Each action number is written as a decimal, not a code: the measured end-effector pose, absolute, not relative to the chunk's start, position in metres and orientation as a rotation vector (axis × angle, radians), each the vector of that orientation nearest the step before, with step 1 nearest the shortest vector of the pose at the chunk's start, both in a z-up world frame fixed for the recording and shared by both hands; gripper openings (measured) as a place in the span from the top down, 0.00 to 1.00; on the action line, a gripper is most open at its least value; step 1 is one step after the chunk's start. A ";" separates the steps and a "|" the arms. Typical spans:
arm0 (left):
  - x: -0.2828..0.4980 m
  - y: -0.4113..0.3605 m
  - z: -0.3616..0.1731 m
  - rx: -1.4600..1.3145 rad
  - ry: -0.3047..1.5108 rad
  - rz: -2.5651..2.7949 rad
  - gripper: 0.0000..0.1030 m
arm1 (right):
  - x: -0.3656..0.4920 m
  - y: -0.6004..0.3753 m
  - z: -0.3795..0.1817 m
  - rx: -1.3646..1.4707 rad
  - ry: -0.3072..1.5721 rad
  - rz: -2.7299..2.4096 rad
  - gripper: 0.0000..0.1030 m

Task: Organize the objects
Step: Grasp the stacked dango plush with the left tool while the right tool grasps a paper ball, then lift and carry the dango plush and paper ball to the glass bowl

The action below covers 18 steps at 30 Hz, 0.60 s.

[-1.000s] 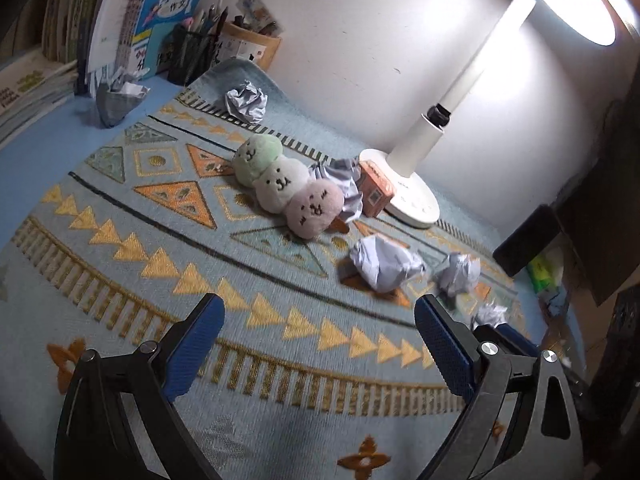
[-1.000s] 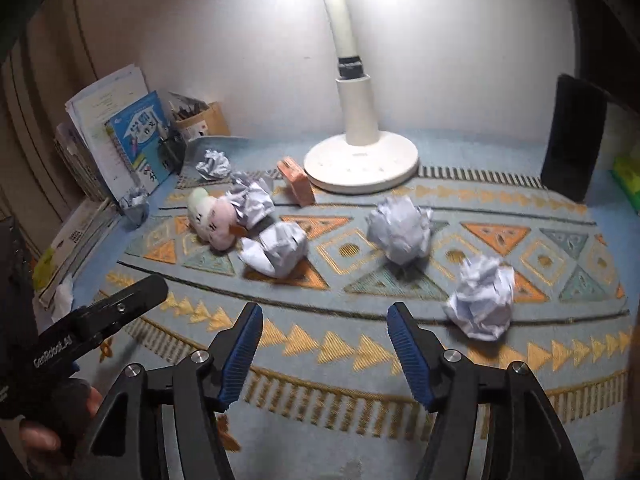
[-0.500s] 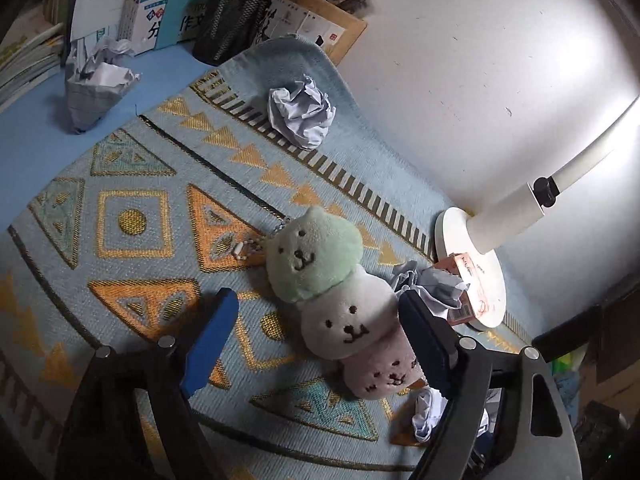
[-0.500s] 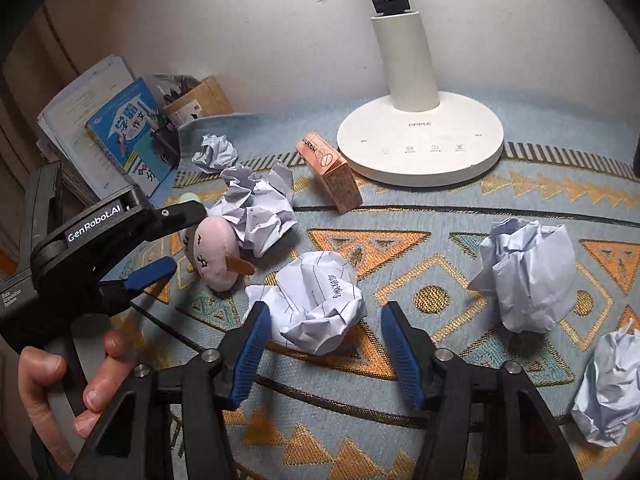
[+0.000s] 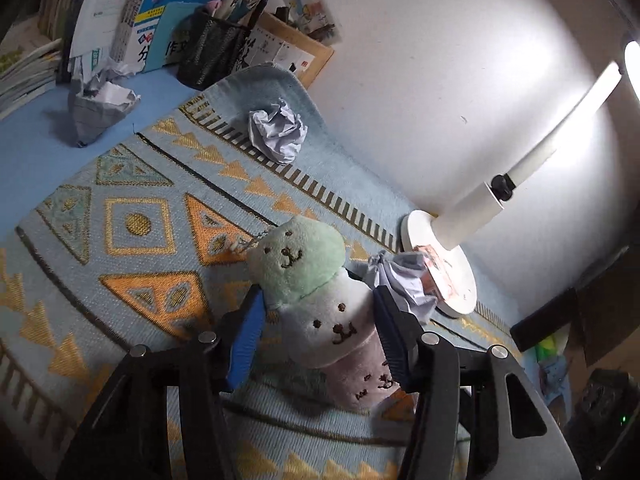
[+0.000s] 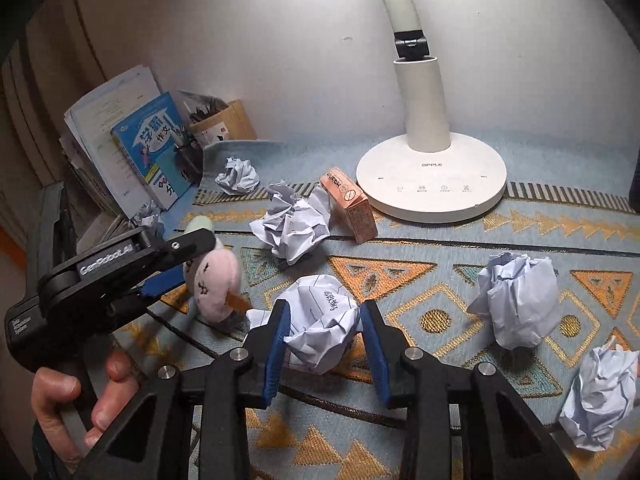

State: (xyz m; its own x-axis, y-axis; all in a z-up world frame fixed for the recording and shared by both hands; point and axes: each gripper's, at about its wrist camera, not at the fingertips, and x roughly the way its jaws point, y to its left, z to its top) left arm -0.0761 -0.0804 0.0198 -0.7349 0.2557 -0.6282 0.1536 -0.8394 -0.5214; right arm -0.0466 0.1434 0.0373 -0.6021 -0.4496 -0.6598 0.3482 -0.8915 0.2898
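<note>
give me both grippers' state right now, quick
Left gripper: closed around the plush toy.
Right gripper: closed around a crumpled paper ball.

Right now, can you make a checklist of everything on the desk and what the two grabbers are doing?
Surface: patterned mat over a blue desk.
Job's things: three-ball plush toy; crumpled paper ball.
Clutter: more paper balls, one near the wall; orange box; lamp base; books; pen holder.
Grippers: left gripper jaws against the plush; right gripper jaws around the paper ball.
Cables: nothing seen.
Surroundings: white wall.
</note>
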 end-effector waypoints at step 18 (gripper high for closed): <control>0.028 0.028 0.021 -1.221 -0.038 2.493 0.37 | 0.076 0.227 0.031 1.259 -0.234 -2.535 0.65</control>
